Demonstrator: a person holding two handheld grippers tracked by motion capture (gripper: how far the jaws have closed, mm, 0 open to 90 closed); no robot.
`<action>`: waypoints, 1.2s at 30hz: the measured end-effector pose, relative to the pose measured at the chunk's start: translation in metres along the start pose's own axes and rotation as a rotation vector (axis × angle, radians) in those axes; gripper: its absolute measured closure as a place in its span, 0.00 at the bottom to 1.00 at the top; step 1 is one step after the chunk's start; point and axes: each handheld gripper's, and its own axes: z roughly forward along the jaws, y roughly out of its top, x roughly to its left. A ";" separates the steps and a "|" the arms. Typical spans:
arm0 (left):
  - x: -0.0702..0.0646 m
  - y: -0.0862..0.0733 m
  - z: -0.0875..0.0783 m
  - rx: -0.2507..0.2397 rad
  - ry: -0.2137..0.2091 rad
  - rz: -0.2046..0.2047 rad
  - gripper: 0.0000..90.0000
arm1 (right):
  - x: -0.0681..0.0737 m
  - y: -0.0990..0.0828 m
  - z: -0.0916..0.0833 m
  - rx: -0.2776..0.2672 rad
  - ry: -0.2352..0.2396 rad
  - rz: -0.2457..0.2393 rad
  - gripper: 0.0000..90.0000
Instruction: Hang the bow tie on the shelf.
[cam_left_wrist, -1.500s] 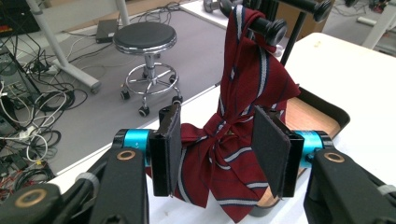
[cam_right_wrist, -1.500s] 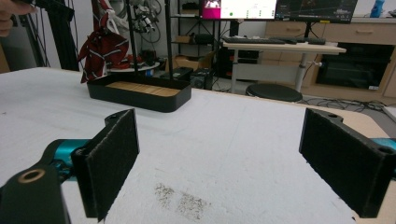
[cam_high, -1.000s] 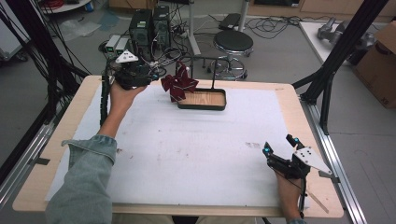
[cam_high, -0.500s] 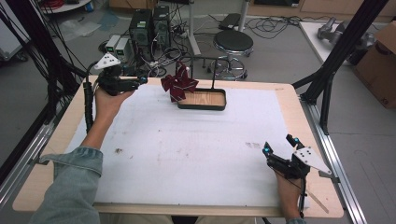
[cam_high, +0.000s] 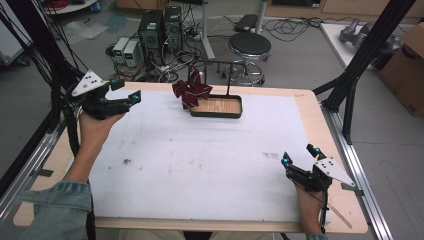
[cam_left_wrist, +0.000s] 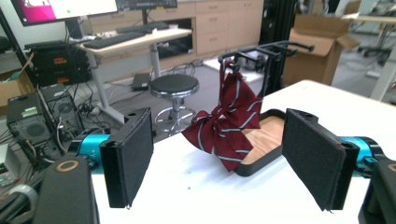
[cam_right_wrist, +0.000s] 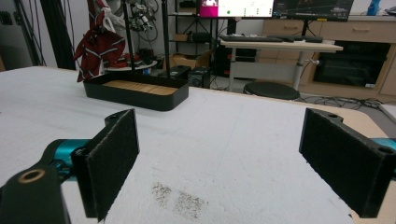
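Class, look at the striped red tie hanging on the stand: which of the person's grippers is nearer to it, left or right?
Left. The left gripper is raised near the table's far left corner, facing the tie from beside it. The right gripper sits at the near right edge, well away from it.

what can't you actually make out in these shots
- How the striped tie fastens to the black stand: left gripper view, the knot is too small.
- Tray left end: high view, the tie covers it.
- Tray inside: right gripper view, its near wall hides most.
- Monitor text: right gripper view, cut by top edge.

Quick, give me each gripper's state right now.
Left gripper: open, holding nothing.
Right gripper: open, holding nothing.
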 end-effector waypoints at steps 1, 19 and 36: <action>-0.001 -0.002 -0.005 0.001 0.004 -0.004 0.29 | 0.000 0.000 0.000 0.001 0.000 0.000 0.12; -0.025 -0.058 -0.064 0.011 0.075 -0.025 0.22 | 0.000 0.000 0.000 0.003 -0.003 0.009 0.12; -0.034 -0.105 -0.094 0.040 0.158 -0.027 0.22 | 0.000 0.000 0.001 0.004 -0.005 0.005 0.12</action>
